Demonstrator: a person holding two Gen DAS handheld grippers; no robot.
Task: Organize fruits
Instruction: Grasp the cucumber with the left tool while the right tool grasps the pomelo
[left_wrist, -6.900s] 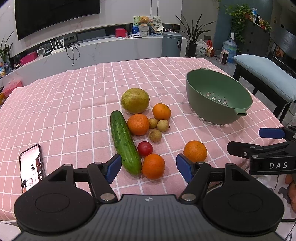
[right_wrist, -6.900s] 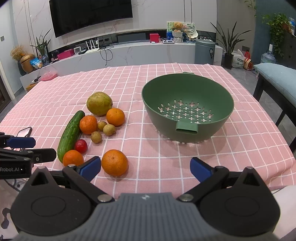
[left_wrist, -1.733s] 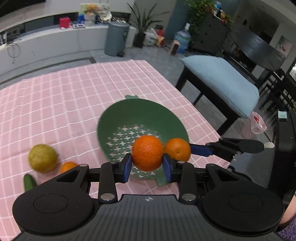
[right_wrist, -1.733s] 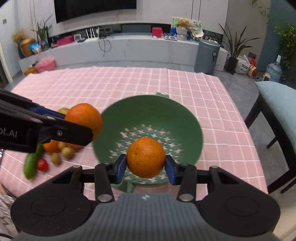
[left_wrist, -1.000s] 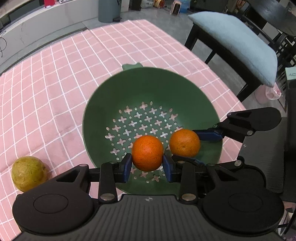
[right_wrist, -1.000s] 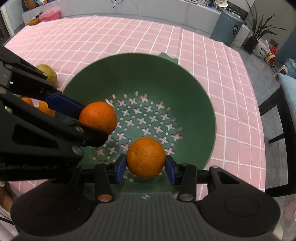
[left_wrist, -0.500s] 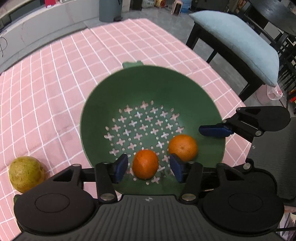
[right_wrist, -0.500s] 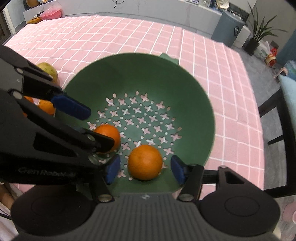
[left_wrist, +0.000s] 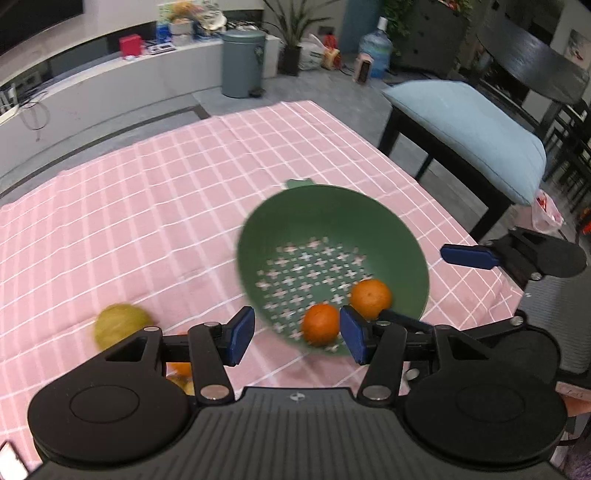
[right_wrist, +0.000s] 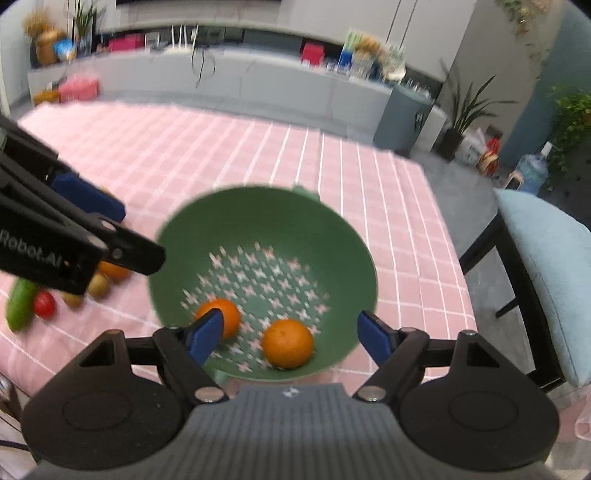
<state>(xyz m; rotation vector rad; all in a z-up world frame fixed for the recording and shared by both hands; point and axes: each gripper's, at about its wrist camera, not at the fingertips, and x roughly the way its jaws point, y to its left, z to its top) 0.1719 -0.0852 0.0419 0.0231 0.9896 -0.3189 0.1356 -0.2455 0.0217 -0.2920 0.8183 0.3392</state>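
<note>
Two oranges lie loose in the green colander (left_wrist: 321, 218) (right_wrist: 266, 206): one orange (left_wrist: 320, 324) (right_wrist: 220, 316) on the left, the other orange (left_wrist: 371, 293) (right_wrist: 288, 343) to its right. My left gripper (left_wrist: 297, 334) hangs open above the colander's near rim, nothing pressed between its pads. My right gripper (right_wrist: 291, 334) is above the near rim too; its jaws are opening and the second orange lies free below them. A yellow-green pear-like fruit (left_wrist: 118, 323) rests on the pink cloth to the left.
Left of the colander lie a cucumber (right_wrist: 20, 302), a red tomato (right_wrist: 45, 303), small brown fruits (right_wrist: 98, 285) and more oranges (right_wrist: 112, 271). A chair with a blue cushion (left_wrist: 469, 129) stands at the table's right edge. The pink checked tablecloth (left_wrist: 147, 206) covers the table.
Both grippers let go of their oranges, which dropped into the colander. Both hands then rose and pulled back, and the right jaws spread wider.
</note>
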